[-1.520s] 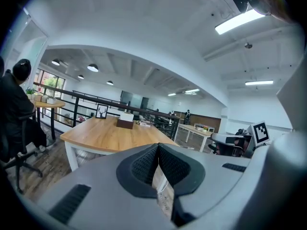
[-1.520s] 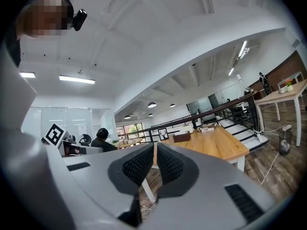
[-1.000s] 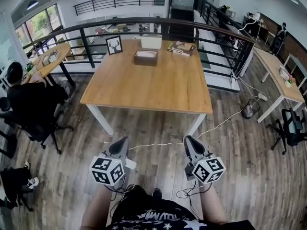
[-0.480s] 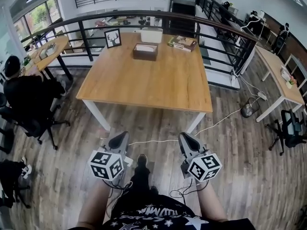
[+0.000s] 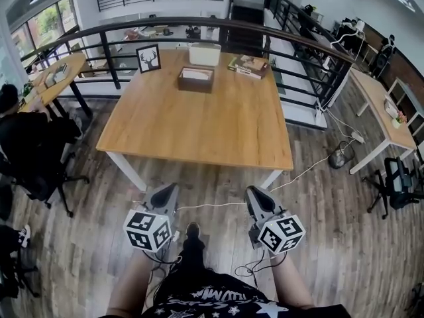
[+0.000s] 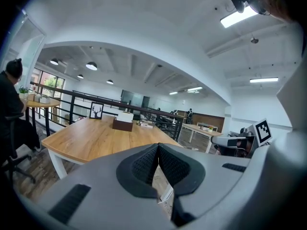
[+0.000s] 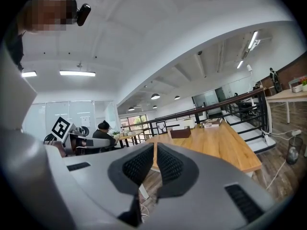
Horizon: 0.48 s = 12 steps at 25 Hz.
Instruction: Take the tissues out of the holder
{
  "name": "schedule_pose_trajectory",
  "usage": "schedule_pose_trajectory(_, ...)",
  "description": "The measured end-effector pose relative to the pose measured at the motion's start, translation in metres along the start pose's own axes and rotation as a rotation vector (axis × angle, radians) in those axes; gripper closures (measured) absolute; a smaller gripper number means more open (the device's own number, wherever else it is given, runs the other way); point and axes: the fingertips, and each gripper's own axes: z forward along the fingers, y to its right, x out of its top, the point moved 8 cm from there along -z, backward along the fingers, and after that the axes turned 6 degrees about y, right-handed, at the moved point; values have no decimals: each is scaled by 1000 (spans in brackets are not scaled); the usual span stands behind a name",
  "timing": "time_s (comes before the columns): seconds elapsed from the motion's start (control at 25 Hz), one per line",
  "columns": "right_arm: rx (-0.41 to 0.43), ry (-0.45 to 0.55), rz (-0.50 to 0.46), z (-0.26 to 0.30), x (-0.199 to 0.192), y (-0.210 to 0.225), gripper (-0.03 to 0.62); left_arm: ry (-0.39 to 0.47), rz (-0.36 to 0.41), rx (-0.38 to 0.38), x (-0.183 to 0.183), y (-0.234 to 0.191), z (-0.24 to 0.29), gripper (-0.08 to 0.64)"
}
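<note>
The person stands on the wood floor, a short way back from a table, with a gripper in each hand held low in front of the body. The left gripper and the right gripper sit side by side, well apart from each other, both pointing toward the table and both short of its near edge. Each carries its marker cube at the back.

In the left gripper view the two dark pads meet at their tips, with nothing between them. In the right gripper view the jaws are likewise drawn together and grip nothing.

The holder, a dark brown box, rests on the far part of the table, well away from both grippers. White tissues show in its open top. Just behind it stands a white box. A framed deer picture stands to its left, and a stack of books lies to its right. A black railing runs round the far and right sides of the table.

A thin white cable trails across the floor between the grippers and the table. At the left edge a person in dark clothes sits at another desk.
</note>
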Motion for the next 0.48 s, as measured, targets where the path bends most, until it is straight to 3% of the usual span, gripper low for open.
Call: schedule_pose_trajectory(0.48, -24, -21, 8, 137, 17, 52, 563, 0, -42, 0, 41, -96, 114, 546)
